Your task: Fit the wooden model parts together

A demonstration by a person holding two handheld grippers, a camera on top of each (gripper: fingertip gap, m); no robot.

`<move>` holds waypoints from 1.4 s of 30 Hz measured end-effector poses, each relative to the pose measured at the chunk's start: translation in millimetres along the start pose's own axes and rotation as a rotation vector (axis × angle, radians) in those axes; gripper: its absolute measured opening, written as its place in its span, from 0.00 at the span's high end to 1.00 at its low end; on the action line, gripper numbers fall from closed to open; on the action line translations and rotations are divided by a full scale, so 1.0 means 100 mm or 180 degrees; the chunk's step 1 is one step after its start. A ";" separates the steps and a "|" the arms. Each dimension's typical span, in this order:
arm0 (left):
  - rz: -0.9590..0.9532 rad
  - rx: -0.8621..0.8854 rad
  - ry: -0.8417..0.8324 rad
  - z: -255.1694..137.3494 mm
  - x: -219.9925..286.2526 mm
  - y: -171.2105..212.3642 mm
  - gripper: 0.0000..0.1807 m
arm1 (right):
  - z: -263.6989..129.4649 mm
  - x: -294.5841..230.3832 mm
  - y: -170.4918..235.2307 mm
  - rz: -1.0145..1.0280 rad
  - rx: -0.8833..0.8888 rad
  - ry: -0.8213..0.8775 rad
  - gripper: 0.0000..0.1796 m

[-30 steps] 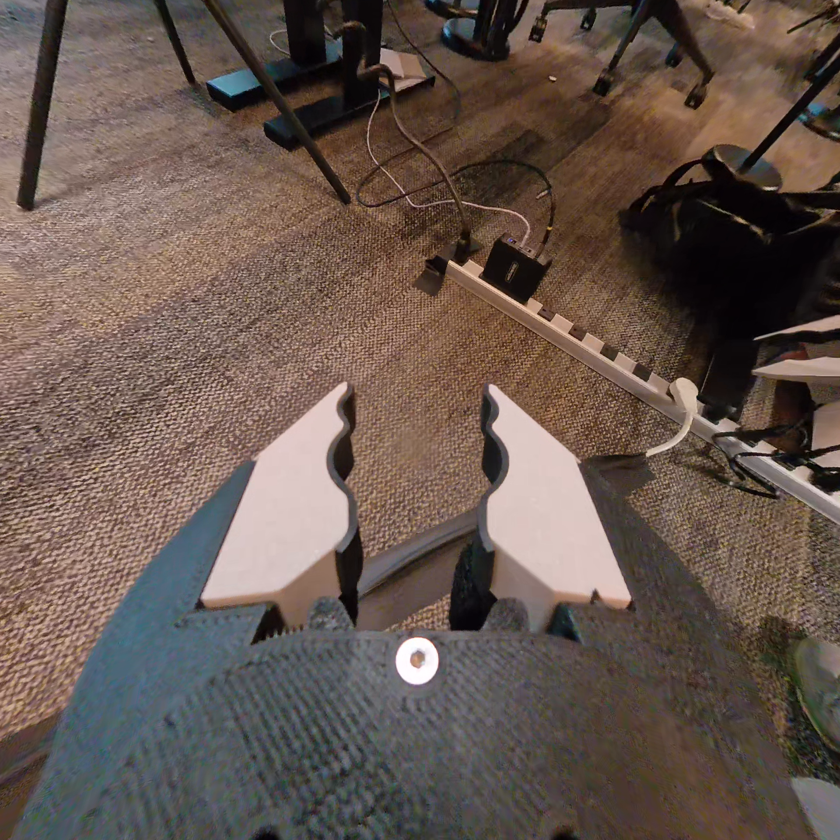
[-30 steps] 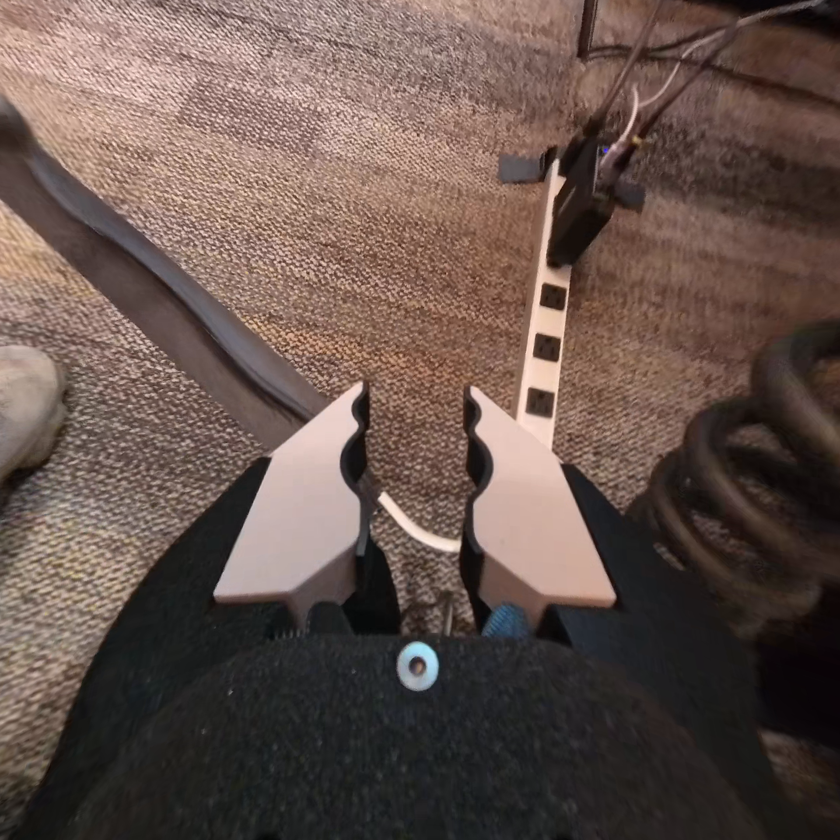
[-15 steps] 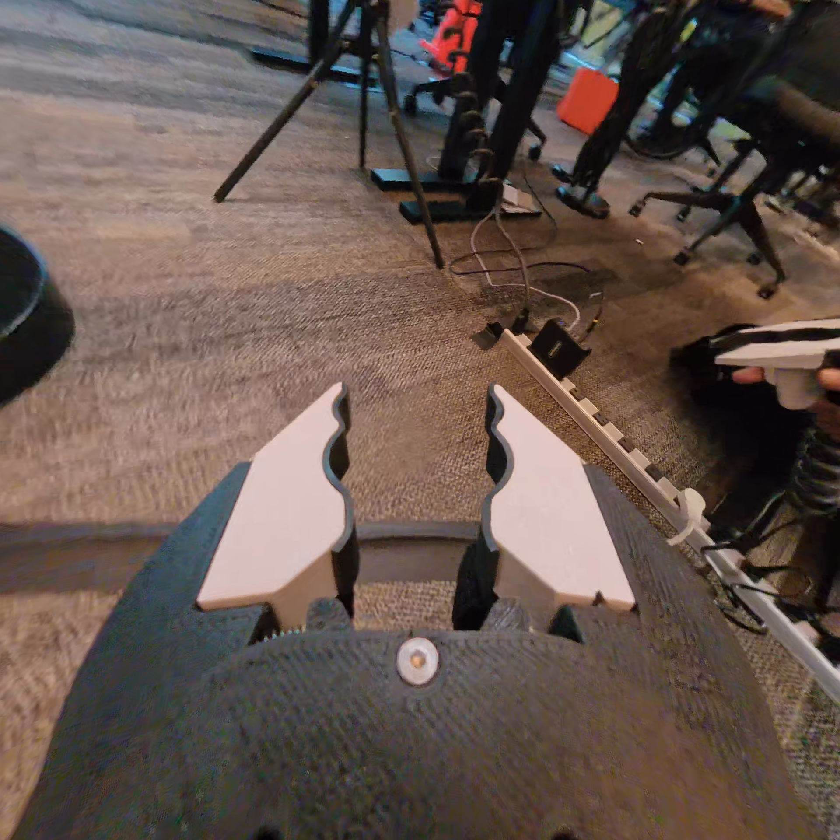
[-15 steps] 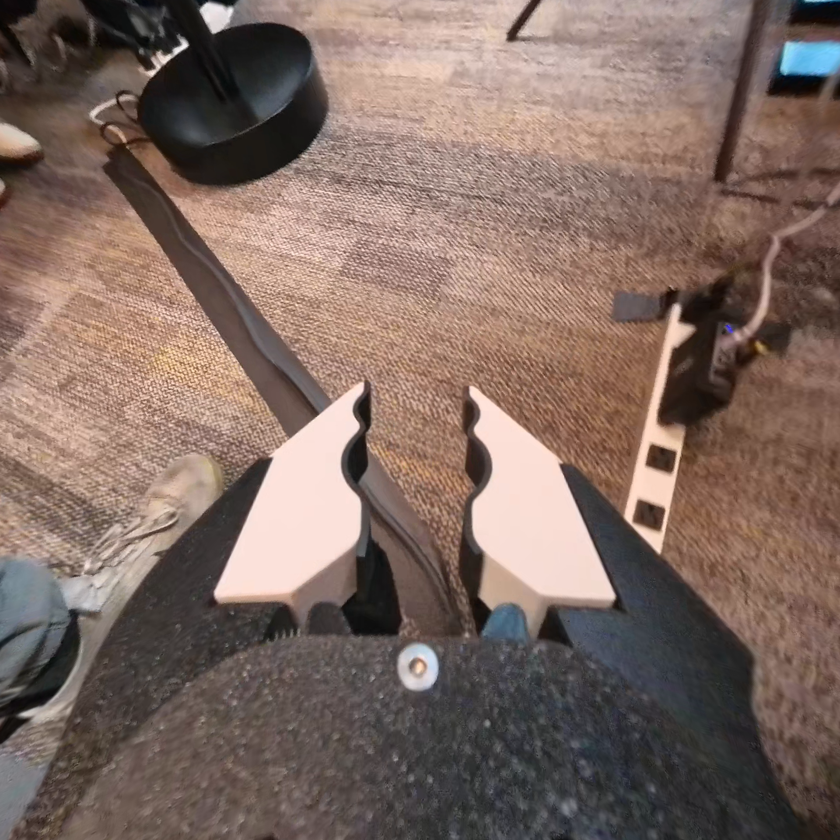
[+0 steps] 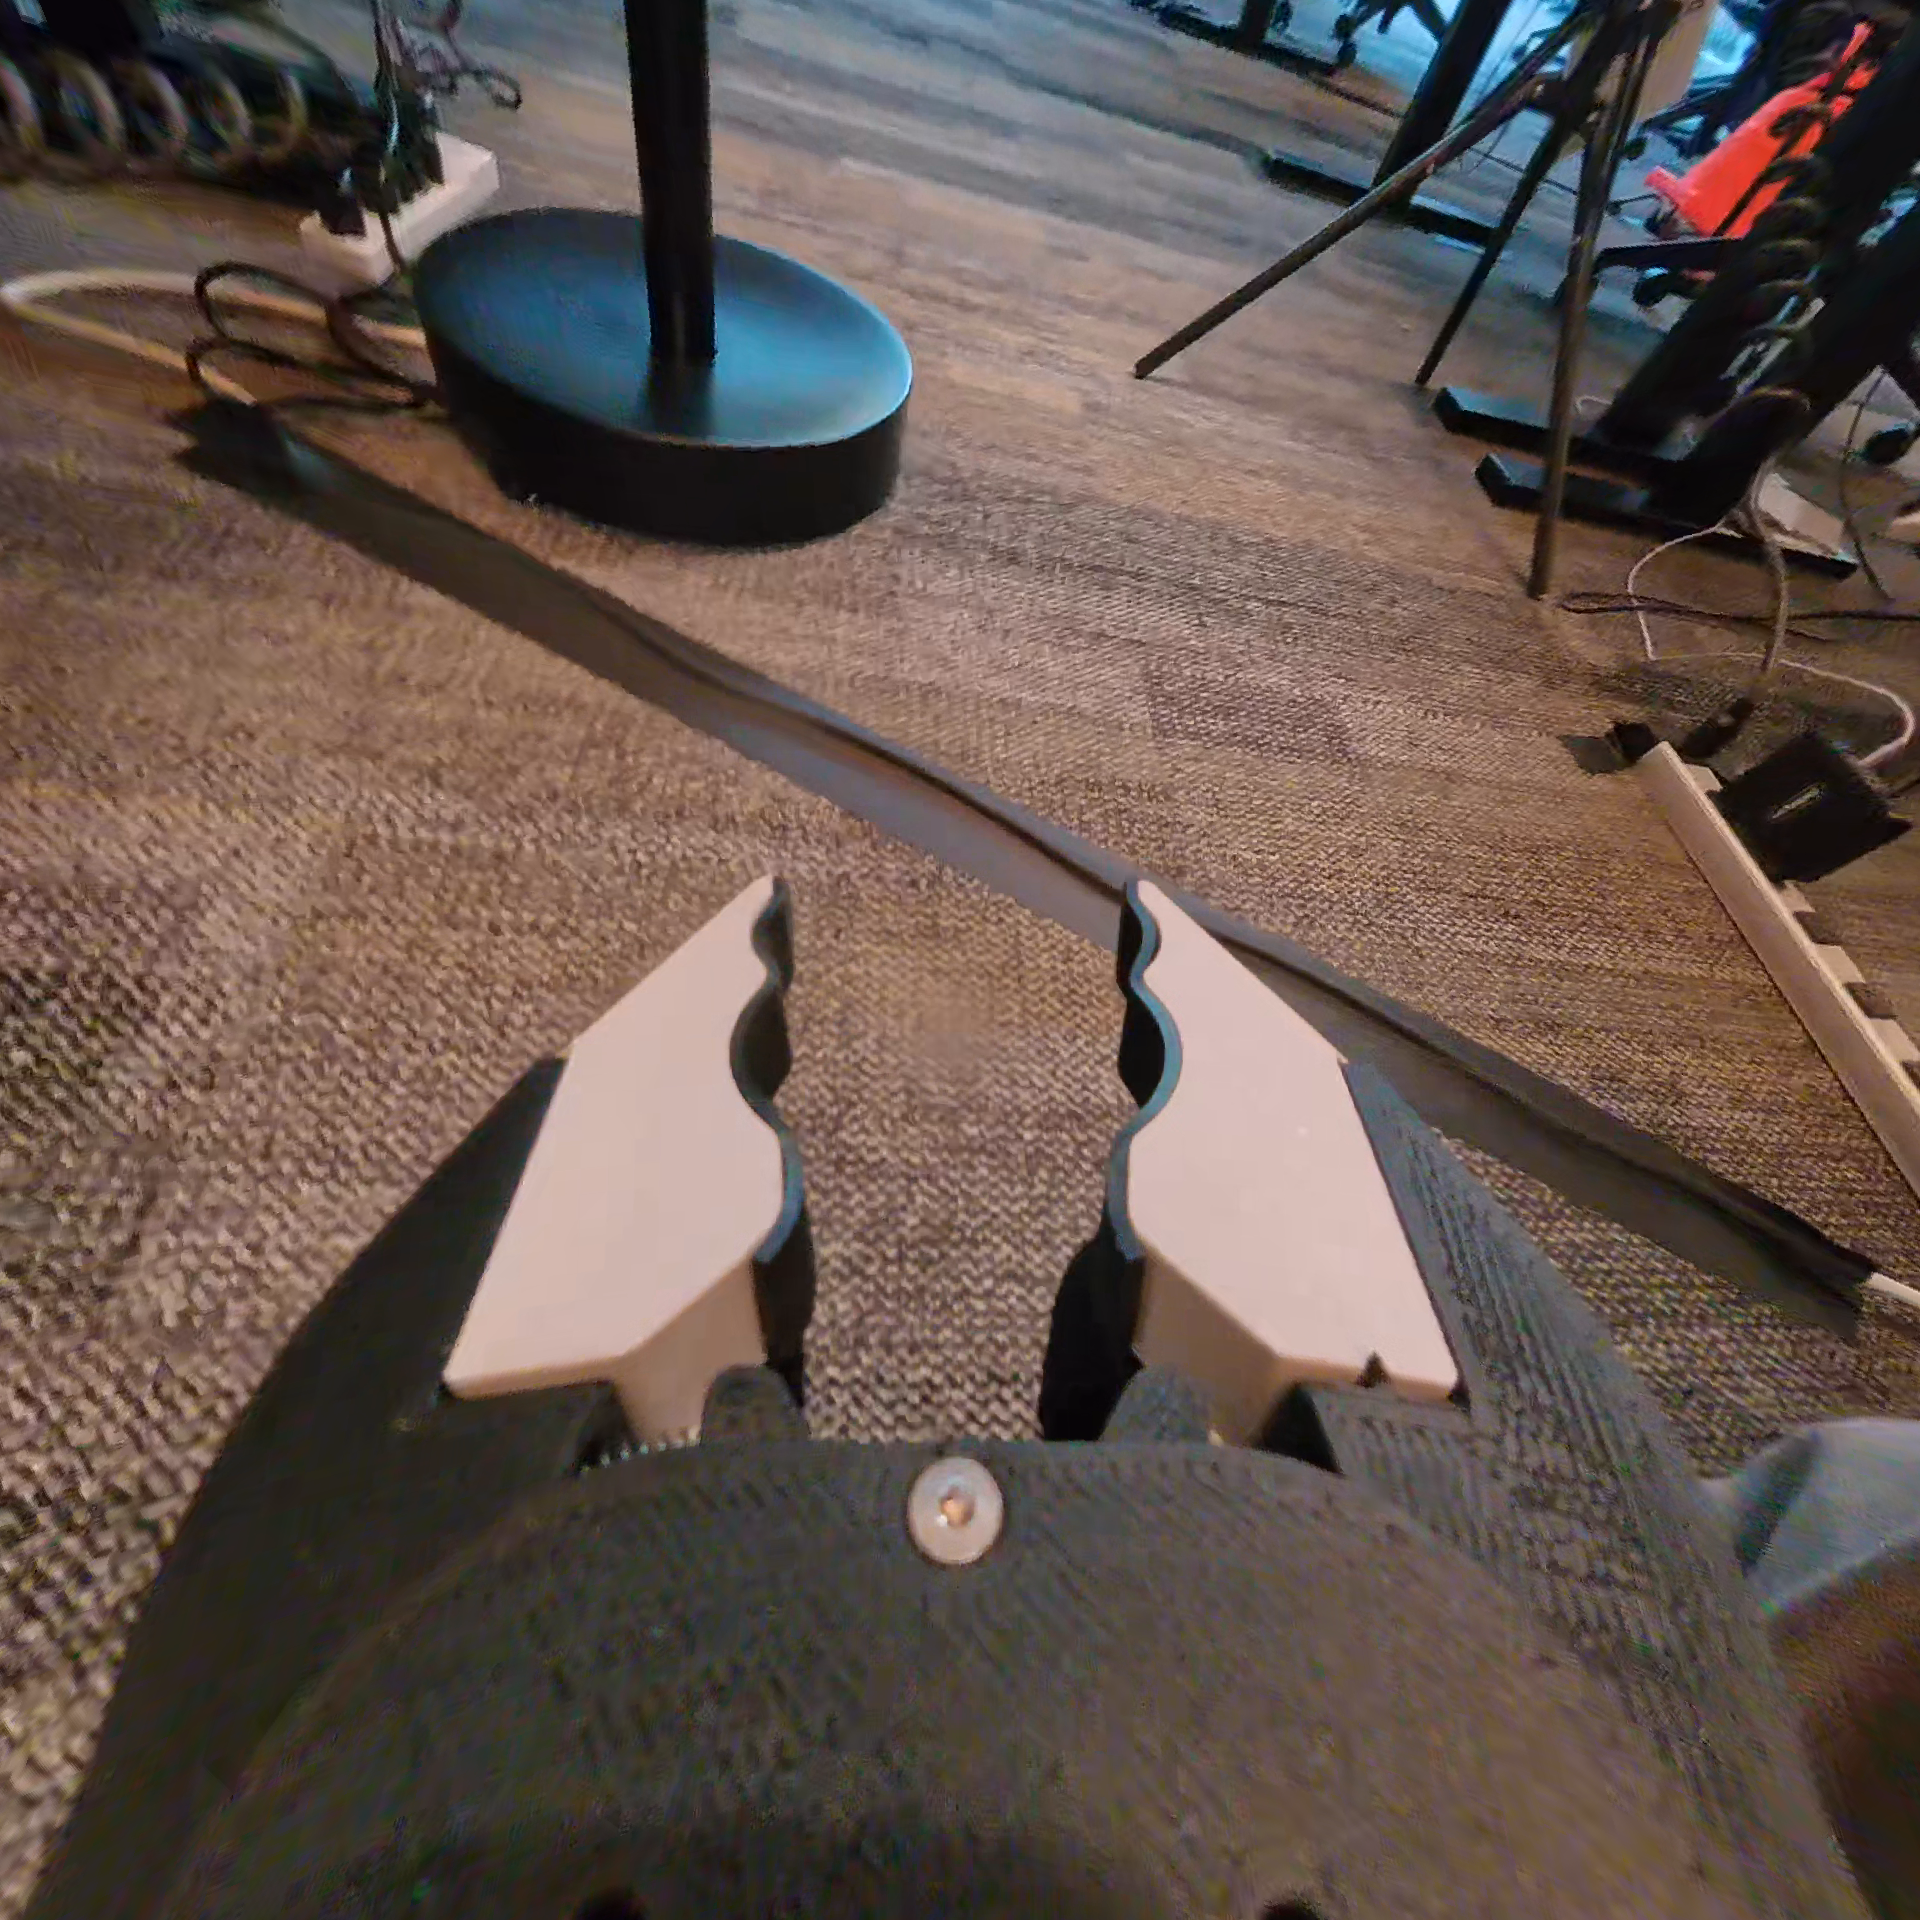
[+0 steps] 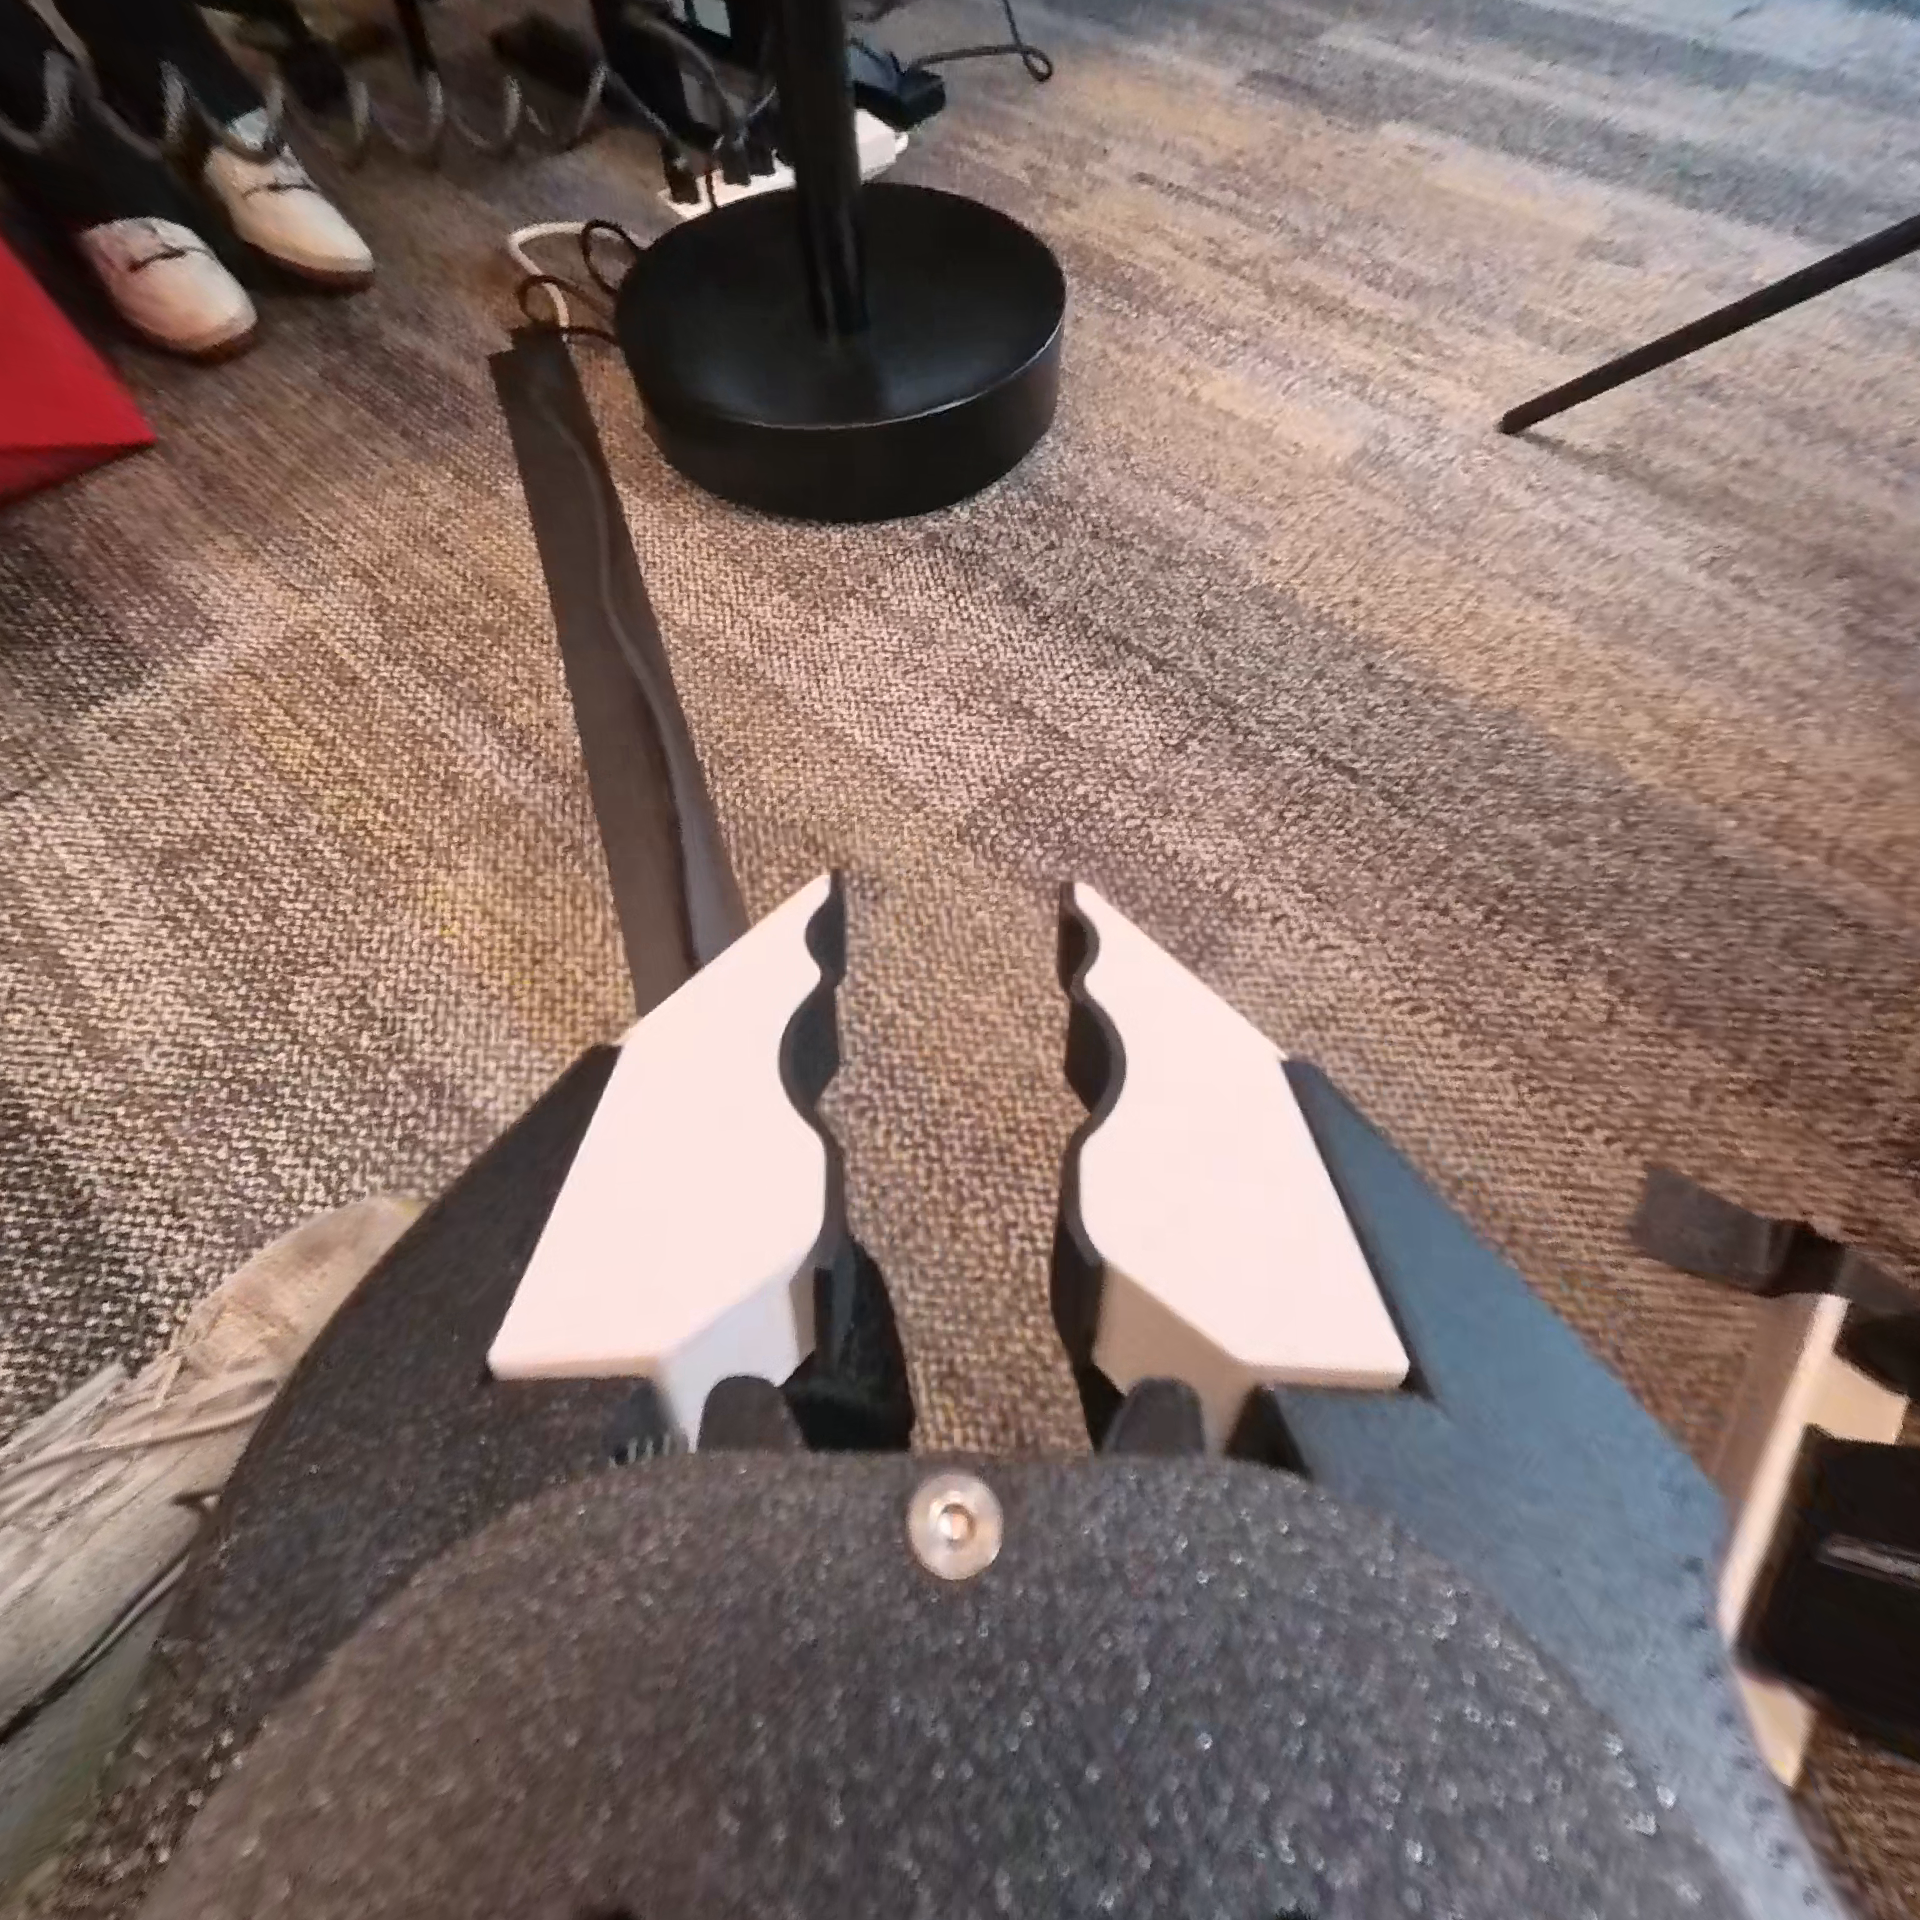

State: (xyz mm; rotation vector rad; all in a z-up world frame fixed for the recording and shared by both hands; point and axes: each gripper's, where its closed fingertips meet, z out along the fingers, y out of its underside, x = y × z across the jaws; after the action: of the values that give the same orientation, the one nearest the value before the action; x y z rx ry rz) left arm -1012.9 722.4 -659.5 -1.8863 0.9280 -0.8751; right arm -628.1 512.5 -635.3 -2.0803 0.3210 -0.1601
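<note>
Both grippers are hanging over grey-brown woven carpet (image 5: 312, 831), w/ no table and no wooden model parts in either view; where the parts are can't be told from here. The left gripper (image 5: 951, 914) is showing its white scalloped jaws spread wide apart, nothing between them but carpet. The right gripper (image 6: 951, 899) is doing likewise, jaws parted a bit narrower, also empty.

A flat dark-grey rubber cable cover strip (image 5: 727, 686) is running diagonally from far left to near right, passing just behind the left gripper's right jaw. Far beyond it a round black metal stand base w/ upright pole (image 5: 665, 364) is sitting on the carpet. A long white power strip (image 5: 1787, 935) is lying at the right.

In the right wrist view a pale grey laced shoe (image 6: 156, 1382) is showing near left, just beside the gripper body.

Risk, as a judgement: w/ both cameras pointing floorwards, the person is likely walking blind-ish among cables; a foot catching the strip or power cords could jolt the grippers.
</note>
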 end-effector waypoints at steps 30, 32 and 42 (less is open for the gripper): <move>0.0627 -0.0243 0.1407 1.42 1.57 -0.71 0.66 | -0.76 0.52 1.10 0.0804 -0.0051 0.0739 0.77; 0.0597 -0.0239 0.1397 1.41 1.55 -0.69 0.66 | -0.70 0.46 1.09 0.0796 -0.0060 0.0703 0.77; 0.0468 -0.0284 0.1531 1.52 1.56 -0.60 0.63 | -0.79 0.53 1.30 0.0952 -0.0126 0.0901 0.76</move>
State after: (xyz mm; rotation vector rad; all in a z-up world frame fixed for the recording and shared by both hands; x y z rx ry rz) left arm -794.5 668.9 -634.0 -1.6811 1.3944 -1.2411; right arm -618.3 368.9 -708.7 -2.0214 0.8071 -0.2696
